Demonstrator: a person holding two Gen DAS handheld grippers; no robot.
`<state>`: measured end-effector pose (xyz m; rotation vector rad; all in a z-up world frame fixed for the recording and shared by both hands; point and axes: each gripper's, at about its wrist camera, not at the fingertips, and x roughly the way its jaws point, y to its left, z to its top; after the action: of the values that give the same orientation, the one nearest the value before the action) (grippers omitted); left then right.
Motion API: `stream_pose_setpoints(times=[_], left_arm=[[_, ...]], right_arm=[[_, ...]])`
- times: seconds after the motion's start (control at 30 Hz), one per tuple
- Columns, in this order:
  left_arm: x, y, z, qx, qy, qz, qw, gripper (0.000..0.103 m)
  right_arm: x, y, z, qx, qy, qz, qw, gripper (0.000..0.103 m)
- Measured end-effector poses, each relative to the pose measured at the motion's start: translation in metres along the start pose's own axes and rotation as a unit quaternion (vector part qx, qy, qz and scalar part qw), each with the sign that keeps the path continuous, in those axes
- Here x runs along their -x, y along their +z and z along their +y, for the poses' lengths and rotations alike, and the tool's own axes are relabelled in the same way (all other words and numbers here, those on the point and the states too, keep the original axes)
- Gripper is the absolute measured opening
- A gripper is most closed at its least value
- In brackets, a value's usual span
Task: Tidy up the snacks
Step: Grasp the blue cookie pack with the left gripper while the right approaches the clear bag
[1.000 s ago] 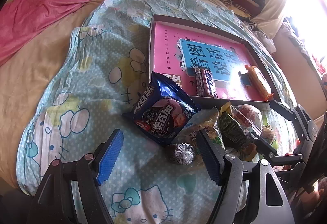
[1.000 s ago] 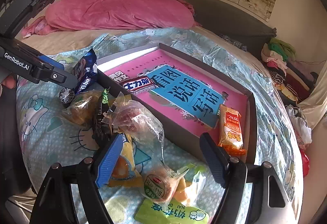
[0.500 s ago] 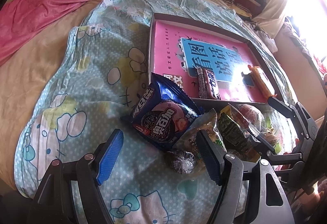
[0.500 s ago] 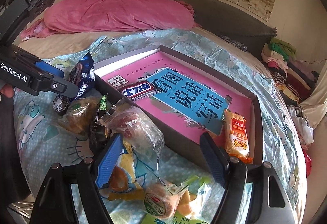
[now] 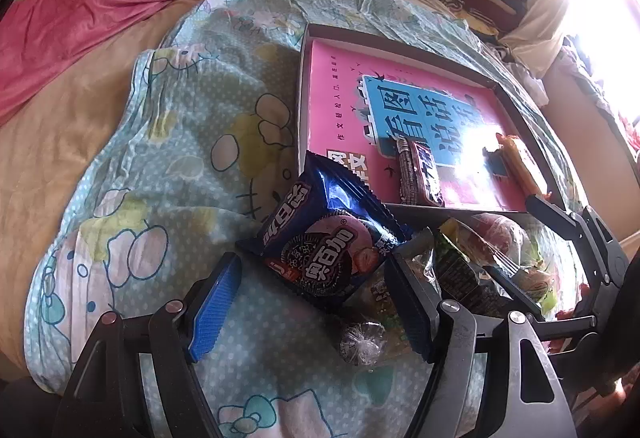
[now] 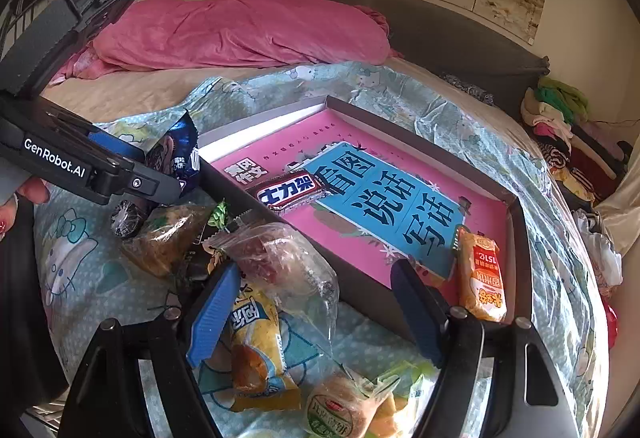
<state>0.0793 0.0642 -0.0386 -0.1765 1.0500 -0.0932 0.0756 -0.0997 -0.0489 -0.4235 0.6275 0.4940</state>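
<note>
A shallow box (image 5: 303, 110) (image 6: 404, 124) with a pink and blue floor lies on the bed. In it are a chocolate bar (image 5: 419, 176) (image 6: 291, 193) and an orange snack pack (image 6: 480, 280) (image 5: 523, 168). A blue cookie packet (image 5: 324, 246) (image 6: 176, 154) leans by the box's near corner, just ahead of my open left gripper (image 5: 316, 308). A foil-wrapped sweet (image 5: 362, 338) lies between its fingers, untouched. My right gripper (image 6: 316, 312) stands open above a clear bag (image 6: 288, 262) and a yellow packet (image 6: 256, 346); nothing is gripped.
Several more snacks are piled along the box's near wall, among them a round bun pack (image 6: 340, 406) and a brown bag (image 6: 168, 238). A cartoon-print sheet (image 5: 168, 158) covers the bed. A pink quilt (image 6: 240, 34) lies at the back, clothes (image 6: 560, 110) to the right.
The left wrist view has closed in a little on the cookie packet and the foil sweet. In the right wrist view the box and snacks have slid lower and nearer. Both grippers stay open.
</note>
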Motion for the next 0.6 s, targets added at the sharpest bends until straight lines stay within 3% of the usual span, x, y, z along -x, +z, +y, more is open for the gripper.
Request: stream_pose_setpoints(times=[0.3, 0.4, 0.6], left_arm=[[-0.005, 0.003, -0.001, 0.001, 0.003, -0.002, 1.0000, 0.075], [-0.007, 0.003, -0.001, 0.000, 0.006, -0.001, 1.0000, 0.075], [-0.011, 0.002, -0.003, -0.012, 0.020, -0.003, 0.9997, 0.075]], right_arm=[[-0.009, 0.004, 0.003, -0.006, -0.018, 0.009, 1.000, 0.076], [-0.012, 0.003, 0.009, 0.018, -0.043, 0.014, 0.999, 0.068], [-0.008, 0.004, 0.018, 0.056, -0.055, 0.008, 0.997, 0.050]])
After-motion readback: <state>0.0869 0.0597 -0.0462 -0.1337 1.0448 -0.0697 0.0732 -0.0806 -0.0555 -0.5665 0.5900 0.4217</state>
